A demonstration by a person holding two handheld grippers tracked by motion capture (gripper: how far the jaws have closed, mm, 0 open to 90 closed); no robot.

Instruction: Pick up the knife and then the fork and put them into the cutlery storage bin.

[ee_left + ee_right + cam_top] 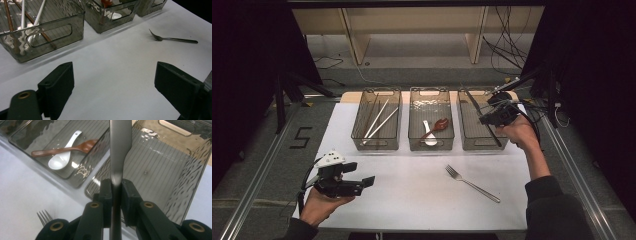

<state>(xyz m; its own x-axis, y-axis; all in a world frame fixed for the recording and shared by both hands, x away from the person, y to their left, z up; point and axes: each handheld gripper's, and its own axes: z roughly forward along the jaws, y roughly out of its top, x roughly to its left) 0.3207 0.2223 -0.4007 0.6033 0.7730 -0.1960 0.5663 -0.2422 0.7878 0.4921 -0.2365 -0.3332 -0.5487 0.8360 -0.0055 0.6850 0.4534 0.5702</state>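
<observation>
My right gripper (490,119) (116,183) is shut on a flat metal knife (120,145), which it holds above the right-hand clear bin (468,144) (192,167). The knife (472,102) runs slantwise over that bin, and the bin's ribbed floor looks bare in the right gripper view. A metal fork (472,184) (172,38) lies on the white table in front of the bins, its tines (43,216) toward them. Over the table's front left corner my left gripper (359,174) (113,82) stands open with nothing between its jaws.
The middle bin (431,147) holds a white spoon (428,136) (60,161) and a brown spoon (439,125) (65,149). The left bin (377,146) (50,37) holds white and brown chopsticks (379,117). Wooden shelving and loose cables sit beyond the table.
</observation>
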